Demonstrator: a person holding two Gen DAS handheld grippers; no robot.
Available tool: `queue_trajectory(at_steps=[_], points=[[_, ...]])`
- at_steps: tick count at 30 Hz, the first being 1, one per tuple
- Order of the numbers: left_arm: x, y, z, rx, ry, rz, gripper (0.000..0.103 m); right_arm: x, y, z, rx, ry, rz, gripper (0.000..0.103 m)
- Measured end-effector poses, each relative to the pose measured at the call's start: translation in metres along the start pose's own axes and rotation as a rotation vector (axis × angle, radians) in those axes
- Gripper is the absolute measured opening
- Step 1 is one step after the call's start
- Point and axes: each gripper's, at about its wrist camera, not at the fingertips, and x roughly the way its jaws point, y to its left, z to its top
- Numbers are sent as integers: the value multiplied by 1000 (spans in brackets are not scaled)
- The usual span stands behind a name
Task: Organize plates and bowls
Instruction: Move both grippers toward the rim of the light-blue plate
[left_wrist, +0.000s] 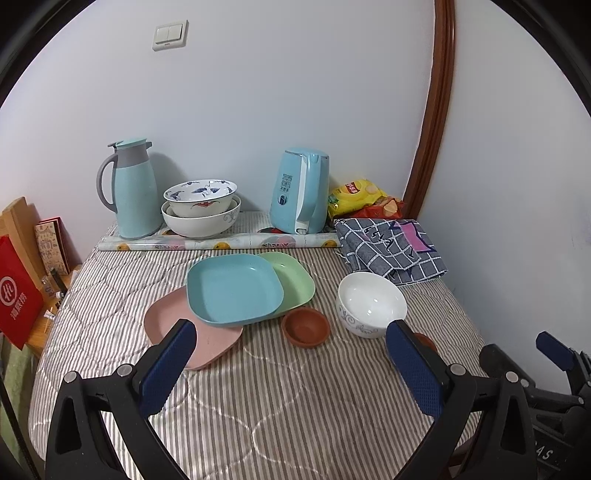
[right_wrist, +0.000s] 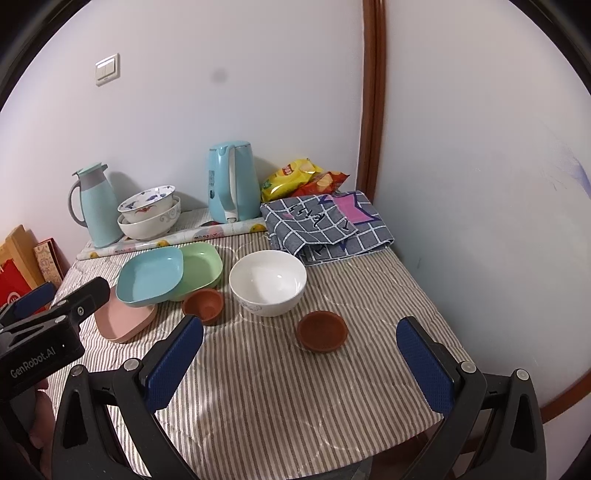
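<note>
On the striped tablecloth a blue plate (left_wrist: 234, 288) (right_wrist: 151, 275) lies on top of a green plate (left_wrist: 291, 277) (right_wrist: 201, 264) and a pink plate (left_wrist: 173, 325) (right_wrist: 123, 319). A small brown bowl (left_wrist: 306, 326) (right_wrist: 203, 303) sits beside them. A white bowl (left_wrist: 371, 304) (right_wrist: 267, 282) stands to the right, and a brown saucer (right_wrist: 322, 330) lies in front of it. Two nested bowls (left_wrist: 201, 206) (right_wrist: 149, 212) stand at the back. My left gripper (left_wrist: 291, 350) is open and empty above the near cloth. My right gripper (right_wrist: 301, 347) is open and empty, above the saucer.
A blue thermos jug (left_wrist: 131, 188) (right_wrist: 94, 205) and a blue kettle (left_wrist: 301, 190) (right_wrist: 232, 181) stand at the back by the wall. Snack bags (left_wrist: 362, 197) (right_wrist: 299, 177) and a checked cloth (left_wrist: 391, 245) (right_wrist: 327, 221) lie at the back right. Boxes (left_wrist: 22, 277) stand off the left edge.
</note>
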Motion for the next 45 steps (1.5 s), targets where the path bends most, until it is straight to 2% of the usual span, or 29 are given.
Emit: queue_trajectory(at_steps=[6,13,20,25,35,41,45], points=[[16,4,9,-3,23,-2,103,18,8,9,5,44,38,103],[41,16,18,-5,57,-1,103,43,18,16,4,68,39,103],[71,47,26,-30,98,51,103,71,33,28,-7,86,31,103],[89,72,30,-66,119,82,103,93,45,36,6,109,80,102],[130,102,39,-93,168,111,93,135,78,45,-8,163,142,87],[150,118,41,-112,196,115,81,158,97,50,-23,191,153,82],[166,129,42,-129,217,111,71,172,108,51,-29,214,167,74]])
